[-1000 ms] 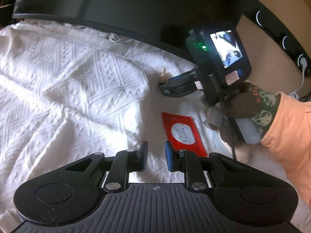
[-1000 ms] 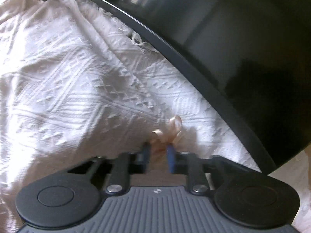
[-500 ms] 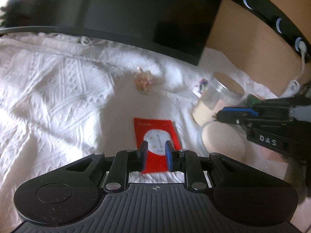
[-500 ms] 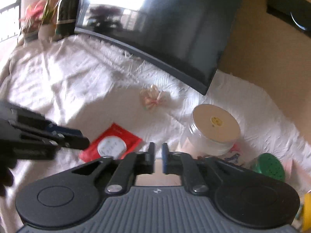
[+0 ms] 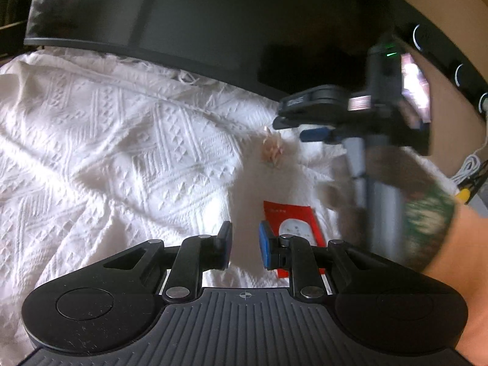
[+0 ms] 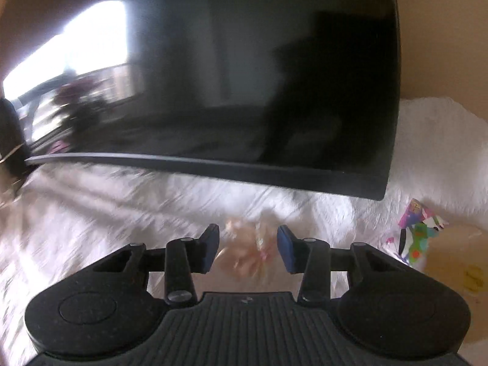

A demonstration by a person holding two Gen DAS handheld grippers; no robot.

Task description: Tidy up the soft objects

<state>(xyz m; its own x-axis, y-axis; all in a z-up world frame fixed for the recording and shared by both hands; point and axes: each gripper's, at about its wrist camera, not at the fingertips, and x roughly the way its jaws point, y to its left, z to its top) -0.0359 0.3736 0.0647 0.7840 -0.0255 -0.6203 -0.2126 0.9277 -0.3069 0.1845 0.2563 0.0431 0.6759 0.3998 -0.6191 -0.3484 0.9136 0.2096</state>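
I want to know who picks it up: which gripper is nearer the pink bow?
Right. The right gripper is open with the pink bow between its fingers; the left gripper sits farther back, by the red packet.

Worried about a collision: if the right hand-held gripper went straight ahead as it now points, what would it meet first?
Probably the small pink fabric bow: it lies on the white cloth between the open fingers of the right hand-held gripper. Beyond it stands the black monitor. The picture is blurred, so depth is uncertain.

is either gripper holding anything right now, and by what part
Nothing is held. The right gripper is open around the pink bow without closing on it; the left gripper is open over the white cloth.
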